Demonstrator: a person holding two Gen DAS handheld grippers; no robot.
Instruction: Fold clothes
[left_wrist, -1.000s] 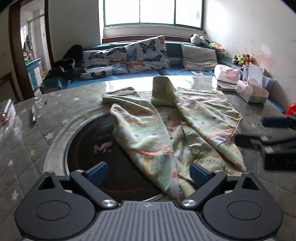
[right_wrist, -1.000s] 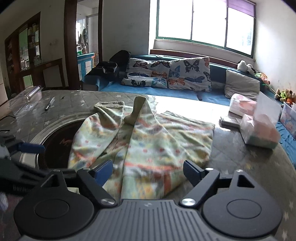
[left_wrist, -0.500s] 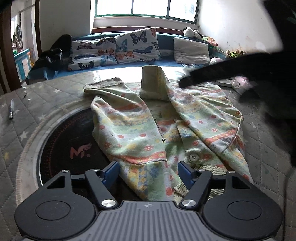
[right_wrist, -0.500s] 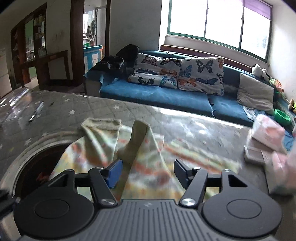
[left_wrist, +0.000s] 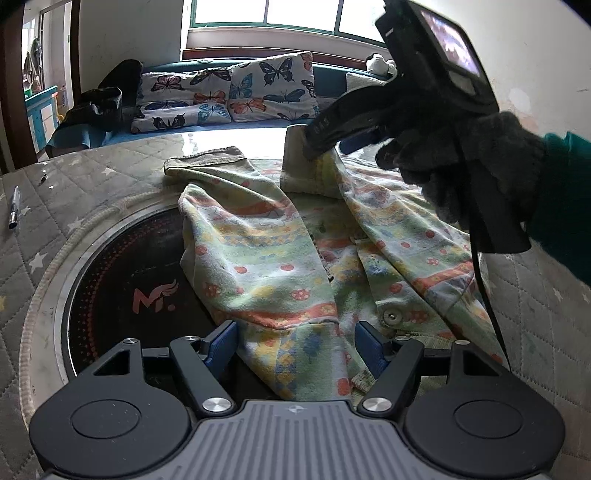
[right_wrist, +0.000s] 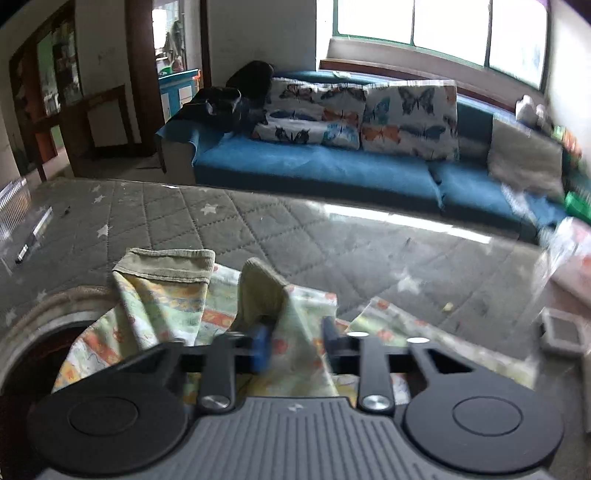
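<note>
A pale green patterned jacket (left_wrist: 266, 254) lies spread on the quilted table (left_wrist: 92, 173), partly over a round black inset (left_wrist: 122, 280). My left gripper (left_wrist: 295, 345) stands open low over the near hem, with the cloth lying between its blue pads. At the far side, a gloved hand (left_wrist: 461, 162) holds my right gripper (left_wrist: 325, 146). Its jaws are closing and pinch the raised sleeve cuff (left_wrist: 295, 162). In the right wrist view the cuff (right_wrist: 262, 284) stands up as a peak between the fingers of the right gripper (right_wrist: 295, 339). The other sleeve's cuff (right_wrist: 166, 262) lies flat to the left.
A pen (left_wrist: 14, 208) lies at the table's left edge. A blue sofa (right_wrist: 314, 166) with butterfly cushions runs behind the table. Boxes and packets (right_wrist: 565, 332) sit at the table's right end. A cable (left_wrist: 487, 295) hangs from the right gripper over the jacket.
My right gripper swept forward across the jacket to the raised sleeve cuff and its jaws closed on it. My left gripper narrowed somewhat and came closer to the near hem.
</note>
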